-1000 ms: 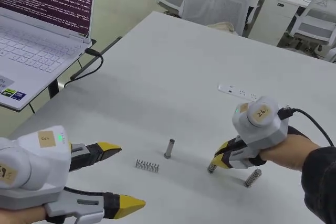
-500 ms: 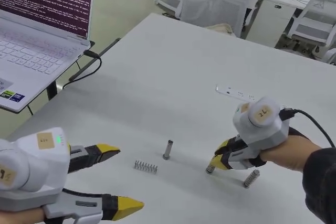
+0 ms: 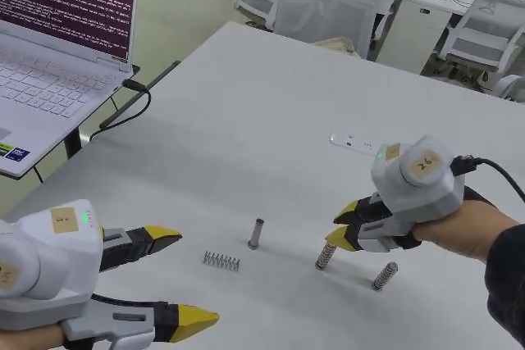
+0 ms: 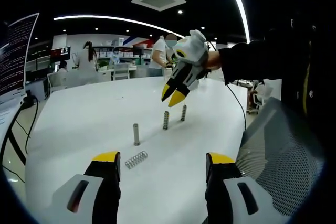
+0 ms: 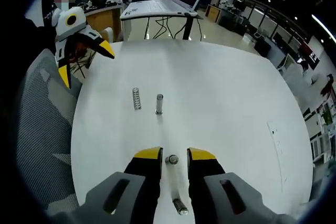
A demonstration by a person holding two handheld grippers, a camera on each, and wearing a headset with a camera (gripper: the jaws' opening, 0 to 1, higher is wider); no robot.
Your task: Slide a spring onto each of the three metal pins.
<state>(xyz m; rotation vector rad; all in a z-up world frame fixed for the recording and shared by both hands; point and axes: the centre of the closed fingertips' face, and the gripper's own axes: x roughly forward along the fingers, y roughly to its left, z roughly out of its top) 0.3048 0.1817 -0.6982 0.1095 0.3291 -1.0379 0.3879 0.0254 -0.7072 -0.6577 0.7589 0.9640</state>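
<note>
Risk from here, as a judgement: loose spring [image 3: 221, 261] likely to roll or skid across the smooth worktop [image 3: 246, 120] if pinched off-centre. Likely also to flex and snag on the top rim of the bare pin [image 3: 256, 234] if brought down tilted. Slim bare pin easy to knock over with a stray jaw. Further hazard from the right gripper [image 3: 340, 226], close above a sprung pin [image 3: 326, 256] and liable to topple it with any sideways swing.

Loose spring lying flat, long axis roughly left to right in the head view. Just beside the bare pin, not touching it, and between that pin and the left gripper [image 3: 182, 278]. Bare pin standing on end, long axis pointing up. A second sprung pin [image 3: 384, 275] also on end, near the right hand.

Jaws of the left gripper spread wide and empty, near the spring but apart from it. Jaws of the right gripper parted a little, gripping nothing.
</note>
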